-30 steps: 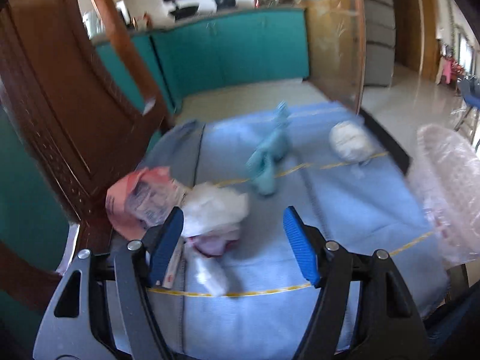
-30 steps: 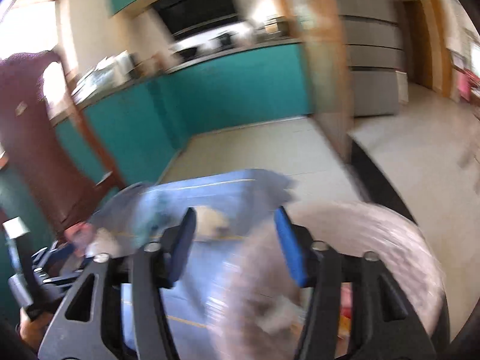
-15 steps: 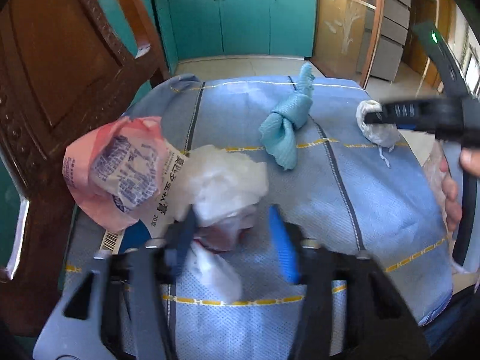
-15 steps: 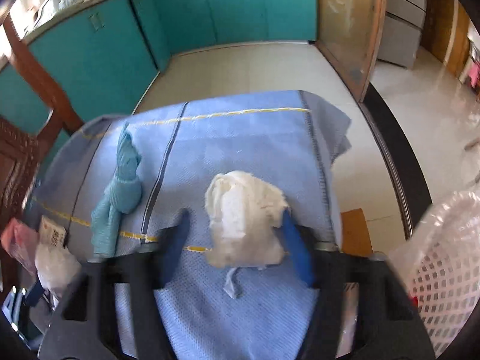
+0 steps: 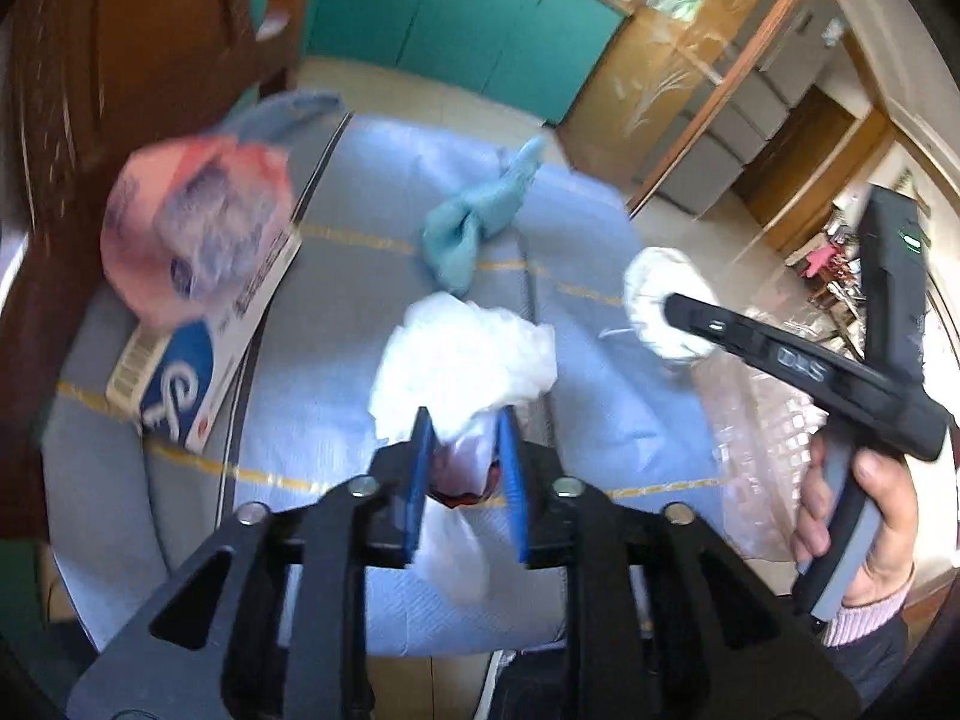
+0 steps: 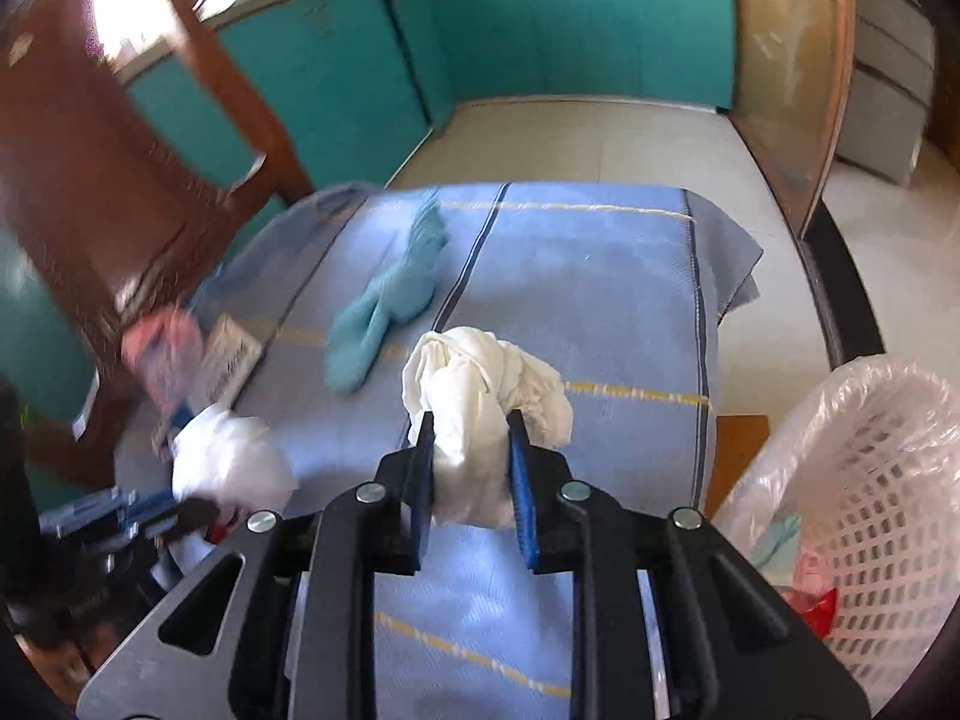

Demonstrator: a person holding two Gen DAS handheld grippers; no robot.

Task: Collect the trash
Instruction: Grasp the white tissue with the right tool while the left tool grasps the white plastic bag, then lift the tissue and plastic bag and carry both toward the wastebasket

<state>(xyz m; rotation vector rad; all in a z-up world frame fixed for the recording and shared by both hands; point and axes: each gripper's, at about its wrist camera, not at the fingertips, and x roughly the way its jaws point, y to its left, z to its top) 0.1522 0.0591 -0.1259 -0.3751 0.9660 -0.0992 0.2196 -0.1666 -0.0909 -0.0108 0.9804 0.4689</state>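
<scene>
I see the pale blue woven cloth with yellow and dark stripes [image 6: 600, 276] covering the table, and at four o'clock in the right wrist view the white lattice plastic basket lined with a clear bag [image 6: 870, 480]. A pink and white printed paper package [image 5: 192, 252] lies at ten o'clock in my left view, a knotted teal rag [image 6: 384, 306] at eleven o'clock in the right. My right gripper [image 6: 471, 480] is closing, blue pads pressing the crumpled white cloth wad [image 6: 486, 402]. My left gripper [image 5: 462, 474] is opening slightly, its narrow jaws around a crumpled white plastic bag [image 5: 462, 360].
</scene>
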